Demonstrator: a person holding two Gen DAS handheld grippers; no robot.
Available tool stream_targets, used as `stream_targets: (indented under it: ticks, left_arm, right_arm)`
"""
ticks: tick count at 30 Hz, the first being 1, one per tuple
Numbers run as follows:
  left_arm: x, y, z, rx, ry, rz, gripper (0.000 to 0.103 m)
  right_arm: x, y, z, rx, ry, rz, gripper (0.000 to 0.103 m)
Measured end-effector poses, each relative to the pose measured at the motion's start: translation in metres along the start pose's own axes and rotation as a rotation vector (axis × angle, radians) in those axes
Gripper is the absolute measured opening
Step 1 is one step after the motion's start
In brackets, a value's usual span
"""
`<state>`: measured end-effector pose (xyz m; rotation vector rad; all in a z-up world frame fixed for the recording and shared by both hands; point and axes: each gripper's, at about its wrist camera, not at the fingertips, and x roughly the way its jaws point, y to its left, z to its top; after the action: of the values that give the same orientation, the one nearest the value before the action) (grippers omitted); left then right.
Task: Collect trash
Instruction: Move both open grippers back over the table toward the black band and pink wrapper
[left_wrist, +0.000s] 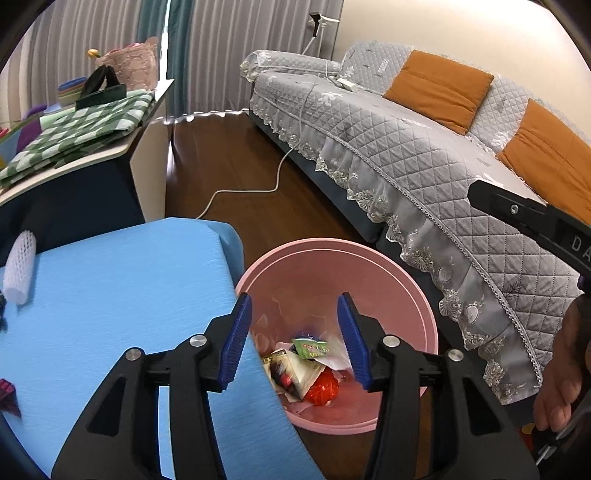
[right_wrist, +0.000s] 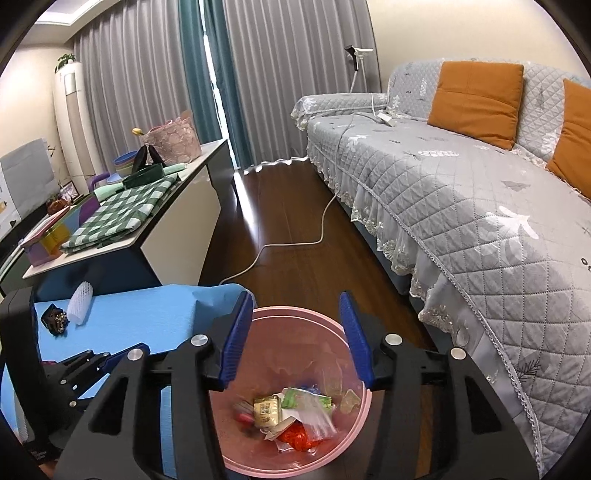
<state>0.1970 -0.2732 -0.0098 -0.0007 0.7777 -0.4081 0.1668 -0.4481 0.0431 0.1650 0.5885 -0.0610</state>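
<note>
Sofa (right_wrist: 461, 192) runs along the right, side cabinet (left_wrist: 110, 155) at the back left, dark wood floor between.

Blue table (left_wrist: 110, 295) sits low and left in both views. Pink bin (left_wrist: 406, 280) stands on the floor, just beside the table's right edge, between table and sofa. Wrappers, a red net and some clear film already lie in the bottom.

Both tools hang above the bin mouth. Left gripper (left_wrist: 295, 343): jaws spread, nothing between them. Right gripper (right_wrist: 297, 339): same, spread and empty.

Trash left on the table: white foam sleeve (left_wrist: 20, 273) at the far left edge, long axis pointing roughly away from the camera; a small dark clump (right_wrist: 54, 319) just beside it; something dark red (left_wrist: 7, 397) at the near left edge, too cropped to identify.

Key relation: all of it lies to the left of both grippers, well apart from the bin. Left gripper is nearer, so I'd expect it to take the sleeve, closing across its short side.
</note>
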Motion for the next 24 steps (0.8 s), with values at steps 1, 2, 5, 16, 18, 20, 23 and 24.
stream_targets:
  ticks: [1,2,5,16,18,20,23,24]
  left_arm:
    - [-0.002,0.001,-0.001,-0.001,-0.001,0.001,0.048]
    - [-0.004,0.003,-0.002,-0.002,-0.002,0.004,0.048]
    - [-0.014,0.009,-0.004,-0.006,-0.009,0.014,0.048]
    - [-0.066,0.057,-0.010,-0.024,-0.054,0.078,0.048]
    - [-0.076,0.069,-0.008,-0.026,-0.061,0.093,0.048]
    - [-0.087,0.082,-0.005,-0.034,-0.067,0.104,0.048]
    - [-0.104,0.103,-0.001,-0.041,-0.081,0.128,0.048]
    - [-0.108,0.108,-0.001,-0.040,-0.085,0.135,0.048]
  right_arm:
    - [0.000,0.002,0.000,-0.002,-0.002,0.004,0.050]
    - [-0.001,0.004,0.000,-0.007,-0.004,0.006,0.050]
    - [-0.003,0.010,0.001,-0.017,-0.009,0.016,0.050]
    - [-0.012,0.040,-0.003,-0.067,-0.026,0.054,0.050]
    - [-0.014,0.047,-0.003,-0.076,-0.027,0.063,0.050]
    - [-0.015,0.053,-0.003,-0.079,-0.028,0.073,0.050]
    - [-0.018,0.064,-0.004,-0.085,-0.029,0.095,0.050]
    - [-0.019,0.069,-0.004,-0.088,-0.030,0.102,0.050]
